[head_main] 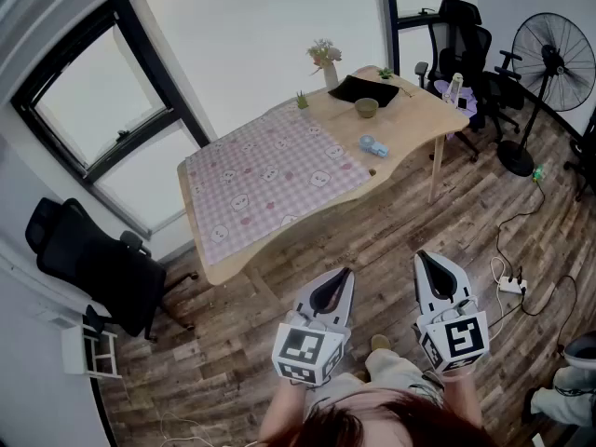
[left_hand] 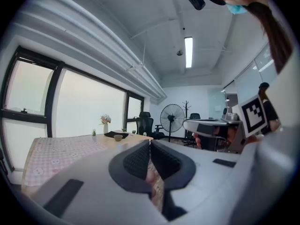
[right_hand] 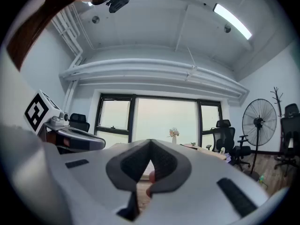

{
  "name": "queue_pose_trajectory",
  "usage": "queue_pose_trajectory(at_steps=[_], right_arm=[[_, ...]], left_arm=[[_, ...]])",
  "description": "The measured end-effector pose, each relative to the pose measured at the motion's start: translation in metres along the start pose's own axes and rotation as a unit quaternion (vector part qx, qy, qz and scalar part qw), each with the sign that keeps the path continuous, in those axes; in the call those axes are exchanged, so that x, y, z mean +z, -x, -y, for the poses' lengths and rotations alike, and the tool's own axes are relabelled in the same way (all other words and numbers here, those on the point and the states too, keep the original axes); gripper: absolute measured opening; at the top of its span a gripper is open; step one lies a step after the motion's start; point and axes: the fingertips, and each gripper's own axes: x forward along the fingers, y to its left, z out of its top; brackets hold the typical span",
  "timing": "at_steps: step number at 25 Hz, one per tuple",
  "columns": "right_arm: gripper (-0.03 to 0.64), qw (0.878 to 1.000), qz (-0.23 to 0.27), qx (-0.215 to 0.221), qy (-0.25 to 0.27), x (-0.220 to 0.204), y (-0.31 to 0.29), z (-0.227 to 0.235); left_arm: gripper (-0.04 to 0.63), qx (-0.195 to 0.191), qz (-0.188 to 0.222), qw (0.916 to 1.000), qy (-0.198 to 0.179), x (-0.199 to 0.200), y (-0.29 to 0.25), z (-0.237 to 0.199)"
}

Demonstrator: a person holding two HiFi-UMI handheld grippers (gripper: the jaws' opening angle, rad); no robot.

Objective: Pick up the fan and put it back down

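Note:
A tall black pedestal fan [head_main: 554, 59] stands on the wood floor at the far right, beyond the table; it also shows in the left gripper view [left_hand: 172, 117] and the right gripper view [right_hand: 258, 122]. A small light-blue object [head_main: 374, 145] lies on the wooden table [head_main: 410, 119] near its front edge. My left gripper [head_main: 346, 273] and right gripper [head_main: 421, 257] are held side by side low in the head view, well short of the table and far from the fan. Both are shut with nothing between the jaws, as seen on the left gripper [left_hand: 150, 142] and the right gripper [right_hand: 150, 140].
A pink checked cloth [head_main: 270, 180] covers the table's left half. A vase of flowers [head_main: 326, 63], a black tray [head_main: 363, 88] and a bowl [head_main: 367, 107] sit at its far end. Office chairs [head_main: 466, 35] stand behind, another chair [head_main: 93, 259] at left. A power strip [head_main: 510, 285] and cables lie on the floor.

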Motion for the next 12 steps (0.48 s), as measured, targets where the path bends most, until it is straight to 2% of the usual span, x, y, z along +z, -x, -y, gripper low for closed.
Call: queue_pose_trajectory(at_steps=[12], right_arm=[[0.000, 1.000, 0.012, 0.012, -0.023, -0.008, -0.046, 0.077]], left_arm=[[0.014, -0.018, 0.000, 0.9998, -0.009, 0.016, -0.104, 0.014]])
